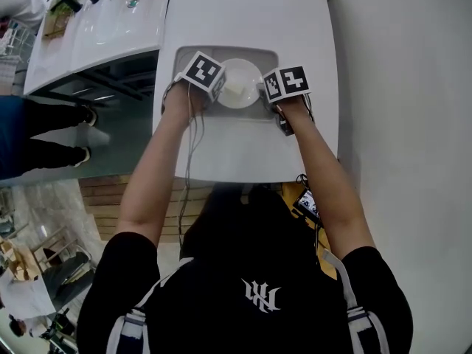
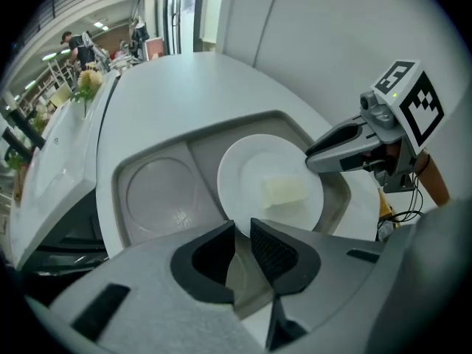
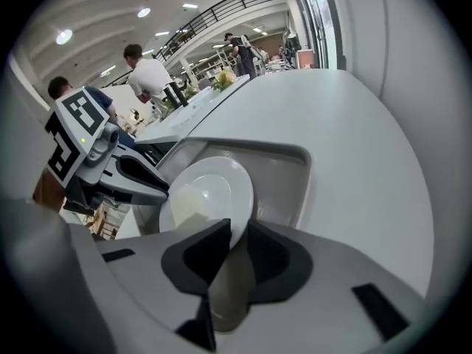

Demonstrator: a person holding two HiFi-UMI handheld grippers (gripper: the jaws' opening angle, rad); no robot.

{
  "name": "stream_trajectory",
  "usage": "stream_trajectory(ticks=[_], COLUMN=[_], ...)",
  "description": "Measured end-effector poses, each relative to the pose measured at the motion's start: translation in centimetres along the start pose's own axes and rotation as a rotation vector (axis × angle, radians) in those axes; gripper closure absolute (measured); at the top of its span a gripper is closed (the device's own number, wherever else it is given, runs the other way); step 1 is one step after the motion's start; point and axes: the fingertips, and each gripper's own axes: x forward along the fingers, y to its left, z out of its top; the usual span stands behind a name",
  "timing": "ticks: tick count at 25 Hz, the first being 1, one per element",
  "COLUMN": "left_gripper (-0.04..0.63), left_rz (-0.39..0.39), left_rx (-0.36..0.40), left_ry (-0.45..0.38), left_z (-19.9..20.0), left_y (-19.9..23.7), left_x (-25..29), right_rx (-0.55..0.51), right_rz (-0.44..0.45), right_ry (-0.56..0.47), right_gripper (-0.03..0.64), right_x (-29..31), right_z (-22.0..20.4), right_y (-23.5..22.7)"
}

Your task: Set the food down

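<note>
Firstly, the head view: a white plate (image 1: 243, 76) with a pale block of food (image 1: 234, 89) lies in the sunken tray (image 1: 258, 54) of a white table (image 1: 243, 13). The left gripper (image 1: 219, 91) is at the plate's left rim and the right gripper (image 1: 264, 94) is at its right rim.

Next, the left gripper view: the jaws stand narrowly apart. The plate's near rim is just at their tips and is not squeezed. The food rests on the middle of the plate.

Finally, the right gripper view: the jaws are also slightly apart. The plate's rim is between them, and a gap shows at one pad.
</note>
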Motion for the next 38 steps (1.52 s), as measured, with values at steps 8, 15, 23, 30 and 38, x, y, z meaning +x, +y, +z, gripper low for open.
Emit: stream_trajectory(ticks=[8,15,23,30,38], left_gripper=[0.543,0.589,0.589,0.588,0.589], left_rz=[-0.013,-0.43,-0.548,-0.564,-0.552], left_rx=[-0.154,-0.118,-0.059,-0.101,-0.054], left_ry=[-0.482,-1.043,-1.085,-1.112,-1.017], left_z=[-2.4,-7.0,-9.8,-10.4,-11.7], left_y=[0.1,-16.0,-30.8,-34.6,-36.6], left_x=[-5.4,-14.0,-12.7,-13.3,-10.9], right_rx=[0.227,0.061,0.032,-0.081,-0.093], right_rz=[0.262,0.669,0.87,1.004,0.951], right_ry=[-0.416,-0.759,-0.804,-0.748,-0.778], right_gripper=[0.589,0.612,0.614,0.614,0.614], right_x=[-8.5,-24.3,-30.0,-30.8,-31.1], right_z=[-0.3,-8.7,-17.4,-19.9,-22.1], right_y=[-0.9,4.3,7.6,9.1,6.5])
